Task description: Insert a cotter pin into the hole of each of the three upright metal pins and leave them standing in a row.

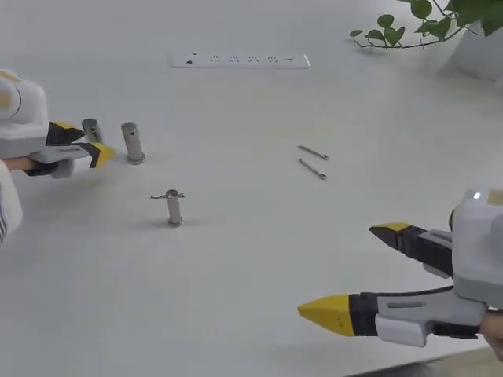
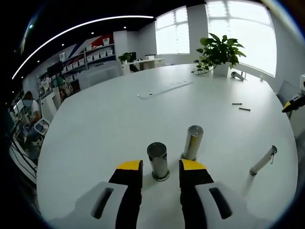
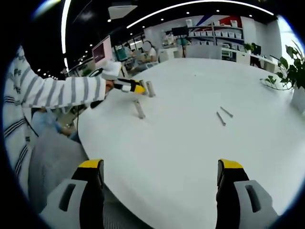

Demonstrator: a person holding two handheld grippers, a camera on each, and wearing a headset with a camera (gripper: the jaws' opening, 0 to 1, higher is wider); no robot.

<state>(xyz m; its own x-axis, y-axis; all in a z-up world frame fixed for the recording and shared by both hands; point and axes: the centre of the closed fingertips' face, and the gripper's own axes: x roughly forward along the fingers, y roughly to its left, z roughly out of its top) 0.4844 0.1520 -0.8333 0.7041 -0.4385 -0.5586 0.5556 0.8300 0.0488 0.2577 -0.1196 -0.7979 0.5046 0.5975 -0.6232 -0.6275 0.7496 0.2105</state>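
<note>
Three upright metal pins stand on the white table (image 1: 259, 259). The far-left pin (image 1: 92, 129) (image 2: 158, 161) sits between the jaws of my left gripper (image 1: 85, 142) (image 2: 161, 168), which is open with a gap on both sides of it. A second pin (image 1: 132, 143) (image 2: 193, 142) stands just beside it. The third pin (image 1: 174, 209) (image 2: 263, 161) (image 3: 139, 109) stands nearer me with a cotter pin (image 1: 167, 195) through its hole. Two loose cotter pins (image 1: 313, 152) (image 1: 312, 168) (image 3: 220, 118) lie mid-table. My right gripper (image 1: 354, 271) (image 3: 160, 168) hovers wide open, holding nothing.
A white power strip (image 1: 240, 60) lies at the back of the table. A potted plant (image 1: 440, 23) stands at the back right. The table's front edge (image 1: 440, 363) runs just below the right gripper. A striped sleeve (image 3: 57, 93) reaches in from the left.
</note>
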